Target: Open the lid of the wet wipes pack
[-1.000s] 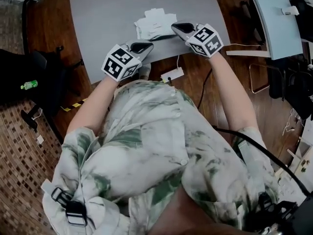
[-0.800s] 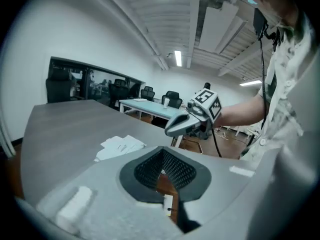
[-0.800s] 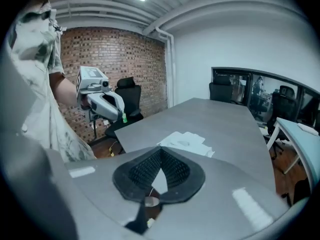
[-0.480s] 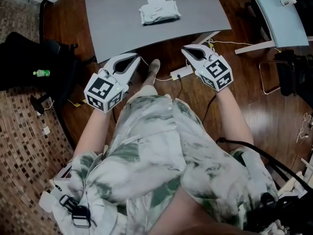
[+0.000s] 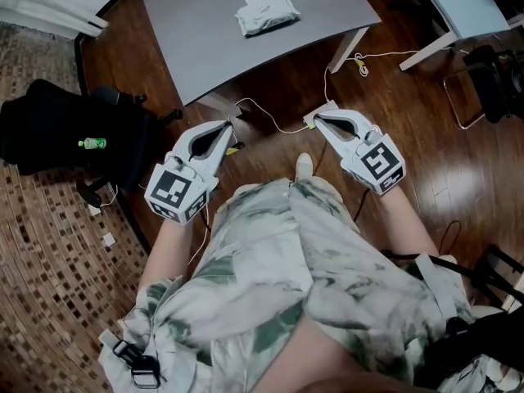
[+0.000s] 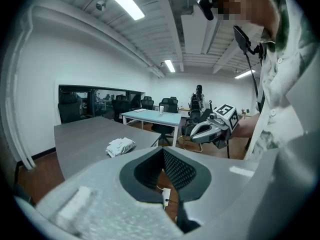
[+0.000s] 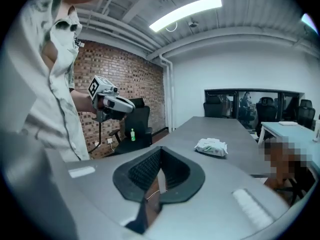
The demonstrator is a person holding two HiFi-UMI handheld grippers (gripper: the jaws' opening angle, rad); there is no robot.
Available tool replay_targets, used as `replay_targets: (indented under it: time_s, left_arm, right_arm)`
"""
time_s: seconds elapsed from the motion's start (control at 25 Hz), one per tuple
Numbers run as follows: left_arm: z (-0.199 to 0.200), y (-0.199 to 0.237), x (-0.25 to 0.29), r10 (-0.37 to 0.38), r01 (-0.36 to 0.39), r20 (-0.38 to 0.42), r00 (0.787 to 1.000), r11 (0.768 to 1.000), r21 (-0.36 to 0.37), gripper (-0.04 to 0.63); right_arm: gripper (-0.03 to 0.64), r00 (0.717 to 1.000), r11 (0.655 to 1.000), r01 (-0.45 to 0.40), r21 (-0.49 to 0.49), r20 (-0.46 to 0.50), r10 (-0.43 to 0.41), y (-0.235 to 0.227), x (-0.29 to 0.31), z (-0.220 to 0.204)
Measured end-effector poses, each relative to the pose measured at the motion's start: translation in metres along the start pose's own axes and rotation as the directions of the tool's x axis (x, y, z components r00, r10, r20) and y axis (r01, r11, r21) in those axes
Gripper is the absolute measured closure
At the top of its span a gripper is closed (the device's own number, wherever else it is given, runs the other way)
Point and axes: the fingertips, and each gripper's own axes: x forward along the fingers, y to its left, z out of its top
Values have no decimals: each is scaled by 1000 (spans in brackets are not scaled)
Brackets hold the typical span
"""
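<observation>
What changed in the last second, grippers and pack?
Both the left gripper and right gripper drew back from the wet wipes pack, off the table, and now hang shut and empty over the floor. The pack stayed on the table.

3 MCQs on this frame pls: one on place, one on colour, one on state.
1. Where is the pack?
A) on the table
B) on the floor
C) between the tongs

2. The bottle is:
A) red
B) green
C) blue

3. The left tongs and right tongs are:
A) both wide open
B) one shut on the pack
C) both shut, empty

Key:
1 A: the pack lies on the grey top, apart from both tongs, which hang over the floor.
2 B: the head view shows it green.
3 C: each gripper view shows the tips meeting with nothing between them.
</observation>
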Motion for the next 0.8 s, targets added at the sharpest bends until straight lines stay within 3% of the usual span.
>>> replay_targets:
  time_s: [0.16,0.32,0.48,0.8]
  left_arm:
    - [-15,-14,-43,-65,65,42,997,998,3,594]
    - [-41,-26,-92,-136,137,72,988,991,-8,594]
    - [-62,-37,-132,-187,189,107,977,982,-7,594]
    - [-80,-89,-180,-240,241,147,960,971,13,594]
  right_arm:
    - [614,998,998,62,-15,22,-62,53,-2,15]
    - [614,989,991,132,35,70,-134,110,-1,28]
    - [614,979,979,193,59,60,-196,162,-7,38]
    - [614,980,980,196,33,17,-196,237,-38,39]
